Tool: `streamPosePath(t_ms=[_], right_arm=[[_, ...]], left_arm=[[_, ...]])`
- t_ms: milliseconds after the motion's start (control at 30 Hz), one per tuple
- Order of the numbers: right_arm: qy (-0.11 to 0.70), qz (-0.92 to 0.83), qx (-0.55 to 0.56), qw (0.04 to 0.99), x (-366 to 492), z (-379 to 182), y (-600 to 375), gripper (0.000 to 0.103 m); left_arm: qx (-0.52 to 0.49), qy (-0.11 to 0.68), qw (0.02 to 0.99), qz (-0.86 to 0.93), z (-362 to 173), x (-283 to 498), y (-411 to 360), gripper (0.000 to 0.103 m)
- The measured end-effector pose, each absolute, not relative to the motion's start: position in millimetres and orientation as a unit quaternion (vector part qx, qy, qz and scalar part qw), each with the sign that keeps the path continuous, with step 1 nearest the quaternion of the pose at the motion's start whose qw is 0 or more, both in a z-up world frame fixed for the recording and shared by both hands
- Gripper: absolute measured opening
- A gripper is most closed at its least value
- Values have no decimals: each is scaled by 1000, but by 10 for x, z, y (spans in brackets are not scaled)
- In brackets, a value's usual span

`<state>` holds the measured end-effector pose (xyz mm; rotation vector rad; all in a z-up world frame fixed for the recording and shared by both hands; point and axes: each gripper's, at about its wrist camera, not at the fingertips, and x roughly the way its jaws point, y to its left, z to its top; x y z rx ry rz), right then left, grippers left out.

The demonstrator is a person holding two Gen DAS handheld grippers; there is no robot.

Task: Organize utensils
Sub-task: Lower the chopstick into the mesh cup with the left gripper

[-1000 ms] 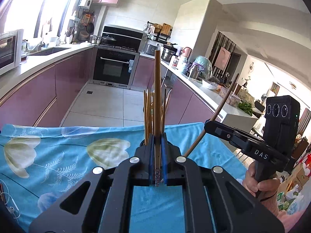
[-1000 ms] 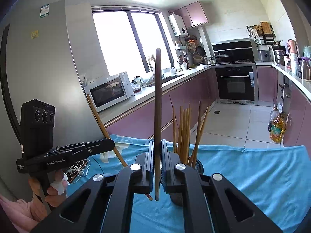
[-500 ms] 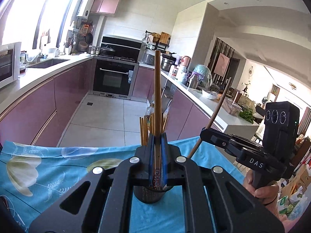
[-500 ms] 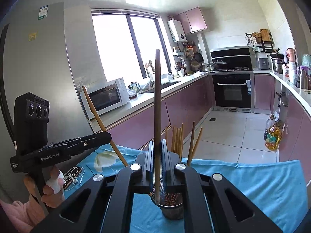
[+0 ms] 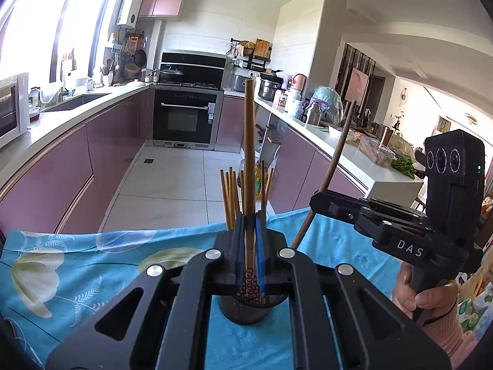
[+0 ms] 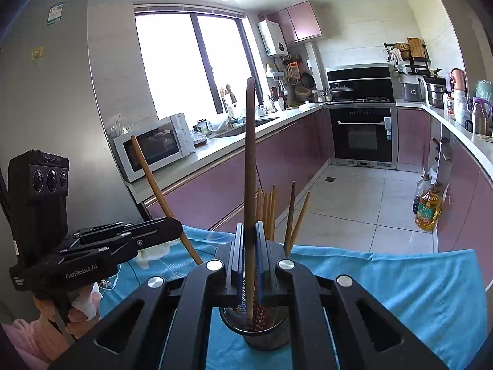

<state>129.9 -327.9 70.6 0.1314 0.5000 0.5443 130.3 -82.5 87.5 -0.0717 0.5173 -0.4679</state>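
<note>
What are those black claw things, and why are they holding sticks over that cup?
They are grabbers, one in each of a person's hands, each carrying a camera that looks along its two fingers. One picture comes from the left grabber, the other from the right grabber. Each also shows the other grabber off to the side. Both are shut on a chopstick: a lighter one on the left, a darker one on the right. Below stands a dark cup already full of chopsticks, on a blue flowered cloth. The person is tidying them away.
</note>
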Motion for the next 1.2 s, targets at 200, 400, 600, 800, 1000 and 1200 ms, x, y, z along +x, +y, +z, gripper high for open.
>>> streamPosePath(t_ms=[200,400,600,800,1000,1200], right_arm=[[253,264,62,929,1345,641,-3255,6],[261,259,58,928,1399,605,-3216,6],[267,256,50,928,1405,557,-3200,6],[272,255,47,926,1405,515,-3168,6],[276,255,45,926,1412,488,-3155,6],[282,255,45,924,1433,436,-3146,6]], left_arm=[[-30,265,937,-227,746,1387,-857,8],[-27,276,934,-227,642,1447,-866,8],[-24,285,931,-228,554,1510,-876,8],[-23,291,929,-229,519,1563,-894,8],[-23,296,927,-230,491,1610,-893,8],[-20,300,926,-229,440,1632,-890,8]])
